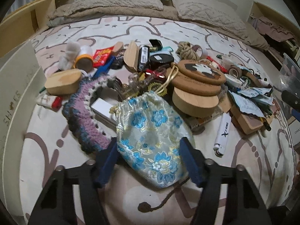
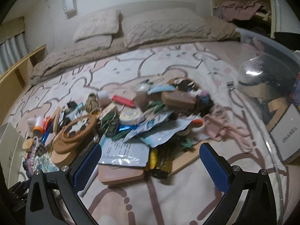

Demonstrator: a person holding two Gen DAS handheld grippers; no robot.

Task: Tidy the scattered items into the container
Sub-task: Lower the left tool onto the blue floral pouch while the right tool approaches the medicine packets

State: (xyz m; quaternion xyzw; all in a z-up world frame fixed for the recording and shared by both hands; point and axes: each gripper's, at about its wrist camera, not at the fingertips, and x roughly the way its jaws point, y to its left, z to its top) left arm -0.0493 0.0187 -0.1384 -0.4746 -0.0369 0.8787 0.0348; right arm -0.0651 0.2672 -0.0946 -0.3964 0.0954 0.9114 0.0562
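Bare bedspread [image 2: 168, 196] before clutter pile [image 2: 131, 123]

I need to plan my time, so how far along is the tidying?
Early. Done: the clear container at right already holds a few things, a white box among them. In hand: the left gripper has its pads on the blue floral pouch. The right gripper is open and empty above the pile. Left: nearly the whole pile on the bed.

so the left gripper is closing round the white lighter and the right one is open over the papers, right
Not the lighter. The left wrist view shows the left gripper with its fingers pressed on the flowered pouch; the lighter lies apart, to its right. The right gripper is open over the papers.
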